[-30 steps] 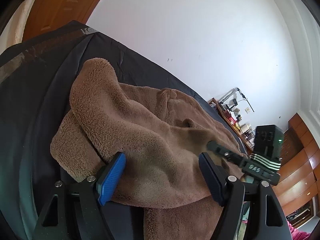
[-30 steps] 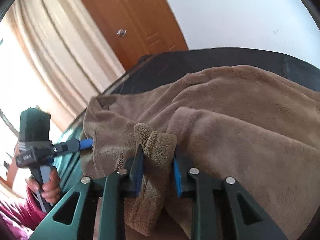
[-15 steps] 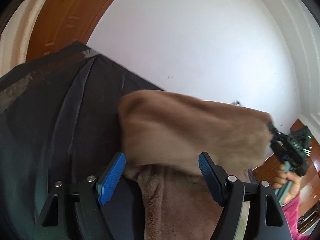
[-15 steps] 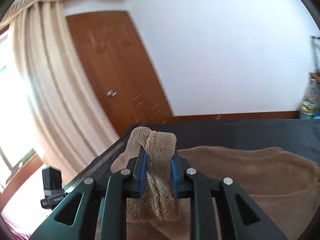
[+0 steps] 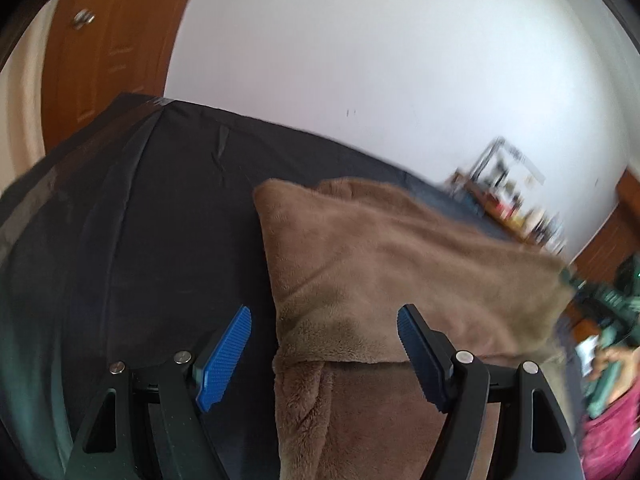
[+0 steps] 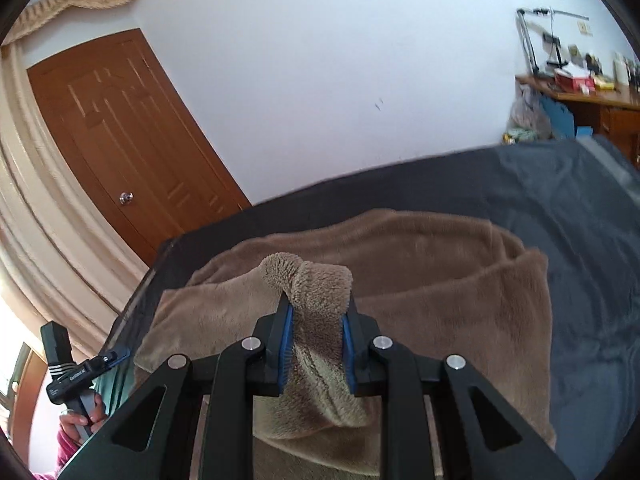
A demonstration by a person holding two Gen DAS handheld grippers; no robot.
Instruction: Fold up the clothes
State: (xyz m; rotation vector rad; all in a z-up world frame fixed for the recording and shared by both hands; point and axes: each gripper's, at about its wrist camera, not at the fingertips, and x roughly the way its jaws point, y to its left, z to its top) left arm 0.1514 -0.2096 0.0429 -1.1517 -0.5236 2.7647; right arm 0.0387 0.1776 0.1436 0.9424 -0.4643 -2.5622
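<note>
Two tools work one brown fleece garment on the dark-covered bed: the right tool pinches a bunched edge (lifting it to fold), the left tool gapes empty above it.

Home bedroom: dark-sheeted bed, panelled wooden door, cluttered desk

Black angular frames on left gripper and right gripper, triangular cut-outs, round silver screws at pivots. Ribbed blue pads inside fingers. White stripes, small lettering on handle. Magenta sleeve, bare skin.
</note>
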